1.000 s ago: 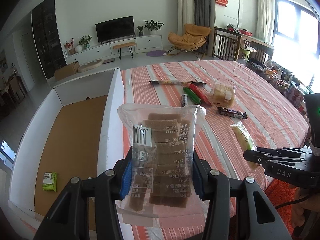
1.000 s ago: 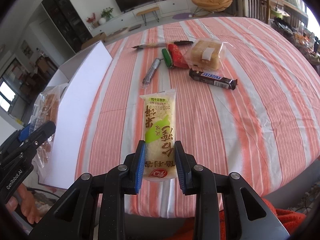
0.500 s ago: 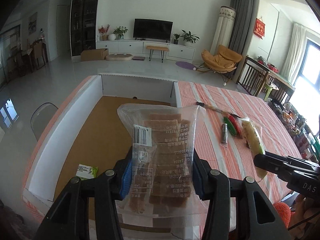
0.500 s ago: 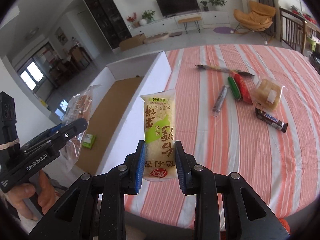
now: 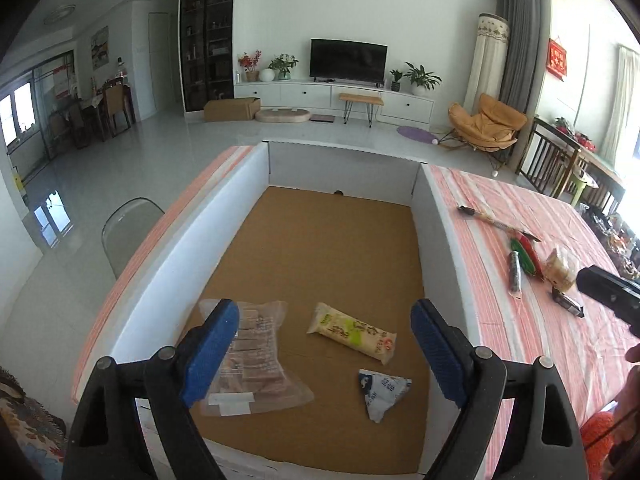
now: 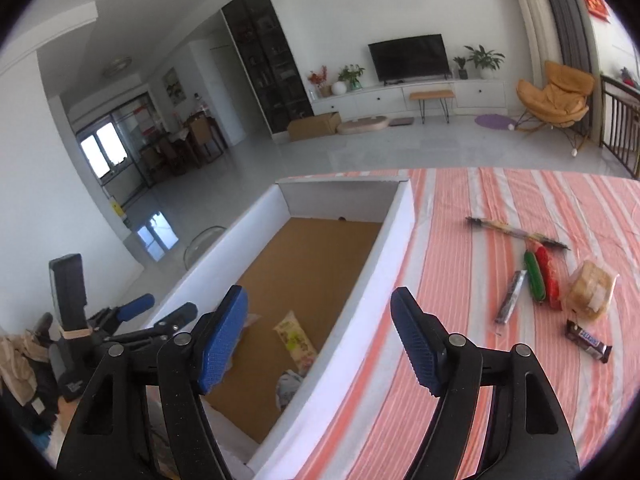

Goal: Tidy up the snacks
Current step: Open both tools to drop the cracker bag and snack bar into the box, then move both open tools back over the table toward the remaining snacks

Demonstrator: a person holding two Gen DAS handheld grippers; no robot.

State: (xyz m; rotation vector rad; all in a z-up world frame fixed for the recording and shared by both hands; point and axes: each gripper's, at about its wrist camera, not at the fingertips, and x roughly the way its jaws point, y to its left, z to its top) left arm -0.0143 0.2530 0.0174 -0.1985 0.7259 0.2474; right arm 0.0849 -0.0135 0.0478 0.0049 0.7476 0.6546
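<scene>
The white-walled box [image 5: 444, 248] with a brown floor lies below both grippers. On its floor lie a clear bag of brown biscuits [image 5: 256, 364], a yellow-green rice cracker pack [image 5: 352, 332] and a small white-blue packet [image 5: 382, 390]. My left gripper [image 5: 324, 344] hangs over the box's near end, its jaws opening with nothing between them. My right gripper [image 6: 320, 344] hovers over the box's right wall [image 6: 384, 264], jaws also opening and empty. The rice cracker pack [image 6: 296, 342] shows below it, and the left gripper [image 6: 168, 308] at its left.
On the striped tablecloth [image 6: 460, 320] right of the box lie a Snickers bar [image 6: 588, 340], a wrapped bread piece [image 6: 592, 290], green [image 6: 534, 276] and red [image 6: 548, 280] sticks, a dark stick [image 6: 510, 296] and a long thin pack [image 6: 516, 234]. A person's hand holds the left gripper.
Both grippers swung left over the box and opened. The biscuit bag and the rice cracker pack left the jaws and now lie on the box floor.
</scene>
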